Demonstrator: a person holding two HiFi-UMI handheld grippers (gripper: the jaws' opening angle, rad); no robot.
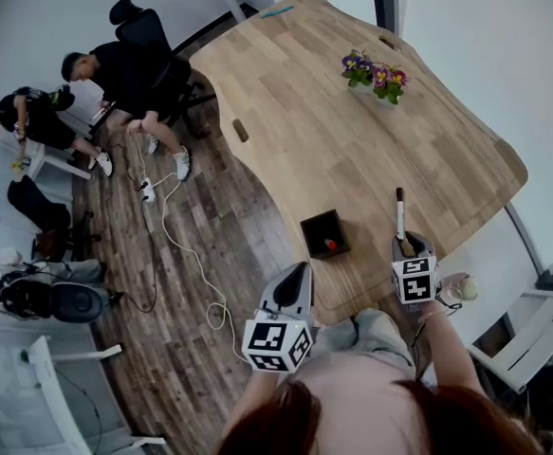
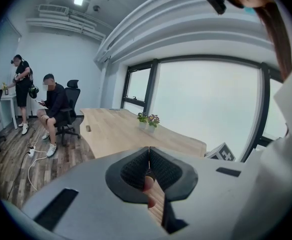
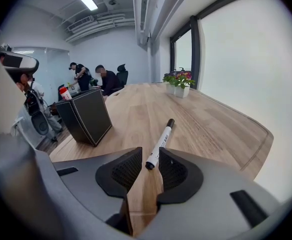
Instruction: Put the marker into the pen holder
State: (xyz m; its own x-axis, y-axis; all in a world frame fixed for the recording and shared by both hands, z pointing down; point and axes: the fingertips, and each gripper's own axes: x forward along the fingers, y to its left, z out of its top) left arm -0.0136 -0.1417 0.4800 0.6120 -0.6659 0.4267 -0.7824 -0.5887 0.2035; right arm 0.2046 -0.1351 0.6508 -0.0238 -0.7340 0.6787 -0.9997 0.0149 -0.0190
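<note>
Wooden desk, head view: black pen holder near front edge; marker flat beside it, ahead of right tool. Left gripper view: left tool jaws together, empty. Right gripper view: right tool jaws apart, marker's near end lying between them.

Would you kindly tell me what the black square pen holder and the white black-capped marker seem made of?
The black square pen holder looks like faux leather over a stiff shell: matte panels with pale stitching along the edges. The white black-capped marker seems smooth plastic, judging by its even sheen and printed barrel.
</note>
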